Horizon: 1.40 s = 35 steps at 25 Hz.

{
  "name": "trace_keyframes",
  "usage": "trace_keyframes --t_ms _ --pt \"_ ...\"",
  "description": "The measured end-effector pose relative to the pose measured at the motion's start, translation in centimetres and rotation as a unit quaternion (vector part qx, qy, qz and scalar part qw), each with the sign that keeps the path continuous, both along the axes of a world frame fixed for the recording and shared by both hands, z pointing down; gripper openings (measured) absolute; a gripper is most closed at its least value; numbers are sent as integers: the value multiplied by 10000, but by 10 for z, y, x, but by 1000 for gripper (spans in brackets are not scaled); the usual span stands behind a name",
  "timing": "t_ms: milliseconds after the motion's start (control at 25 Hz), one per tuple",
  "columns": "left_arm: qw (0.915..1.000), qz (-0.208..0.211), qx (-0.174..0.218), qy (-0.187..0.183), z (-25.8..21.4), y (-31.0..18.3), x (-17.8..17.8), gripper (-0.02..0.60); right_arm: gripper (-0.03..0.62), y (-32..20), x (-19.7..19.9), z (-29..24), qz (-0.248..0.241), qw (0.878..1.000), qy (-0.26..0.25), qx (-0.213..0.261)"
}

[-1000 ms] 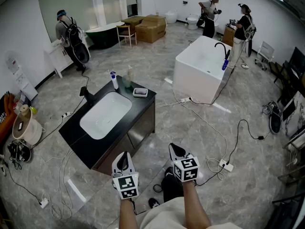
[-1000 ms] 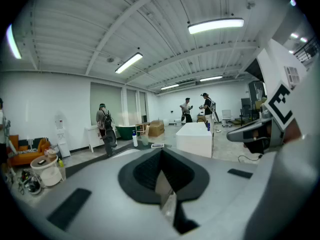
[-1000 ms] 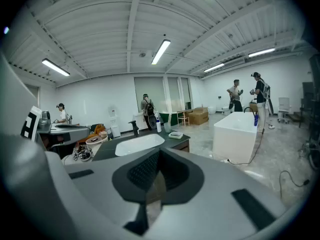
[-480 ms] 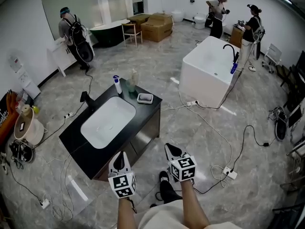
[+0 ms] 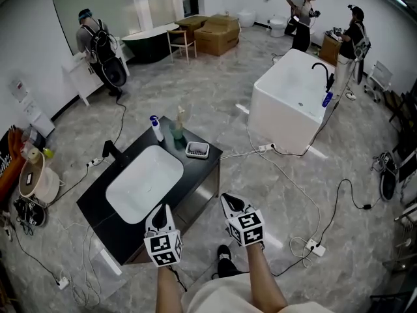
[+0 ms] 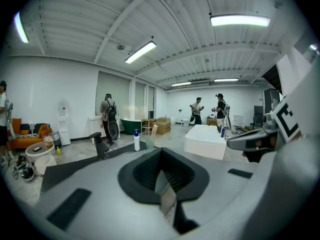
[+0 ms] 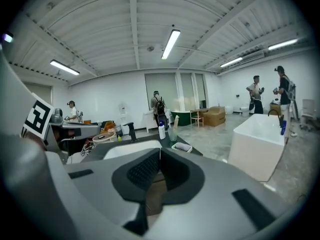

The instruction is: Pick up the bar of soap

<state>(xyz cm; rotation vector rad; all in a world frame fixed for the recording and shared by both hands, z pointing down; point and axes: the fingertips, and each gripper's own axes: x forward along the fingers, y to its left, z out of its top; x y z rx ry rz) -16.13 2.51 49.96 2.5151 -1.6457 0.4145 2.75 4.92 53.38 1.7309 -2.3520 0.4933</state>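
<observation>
The bar of soap (image 5: 197, 149) lies untouched in its white dish (image 7: 180, 150) near the right far corner of a black vanity counter (image 5: 195, 168), with the task of picking it up not yet begun. Just left of the dish and a little farther off stand a tumbler (image 5: 177, 131) and a blue-capped bottle (image 5: 156, 128). A white basin (image 5: 144, 182) fills the middle of the counter, and a black faucet (image 5: 108, 150) rises at its left edge. The person stands on the marble floor at the counter's near side and holds both tools low and level, well apart from the soap. The left gripper (image 5: 161, 210) has its jaws pressed together with nothing between them. The right gripper (image 5: 228, 201) is likewise closed and empty, and its own view looks across the basin toward the dish. Nothing has been lifted or moved from its place, as far as the pictures show. By this onlooker's judgement the whole job remains: bring one tool over the dish, part its jaws, close them on the bar and raise it clear. Beyond the vanity, a white freestanding bathtub (image 5: 296, 100) sits to the right with cables trailing from it over the floor. Other people work at the far walls, beside stacked cardboard boxes (image 5: 212, 34).
</observation>
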Motion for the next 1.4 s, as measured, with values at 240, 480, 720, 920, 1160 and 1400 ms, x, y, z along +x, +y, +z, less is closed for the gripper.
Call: trace_keyframes --t_ms 240,480,720,920,1160,1400 --pt "9996 -10 -262 -92 16 -28 18 6 5 -44 13 4 -154 9995 -244 -95" --pt "9991 -238 -331 -150 18 -52 21 6 5 -75 24 10 -391 9979 -478 -181" --pt "9973 -496 -533 -40 32 -42 20 6 6 -72 37 23 -462 9965 -588 -371" --pt "9955 -695 -645 27 41 -48 16 6 5 -66 31 29 -752 9949 -542 -394" --pt "9962 -459 -739 44 48 -67 33 6 6 -77 41 38 -691 9952 -543 -441" --pt "9971 -262 -717 77 52 -110 48 6 6 -119 51 51 -667 9953 -334 -616"
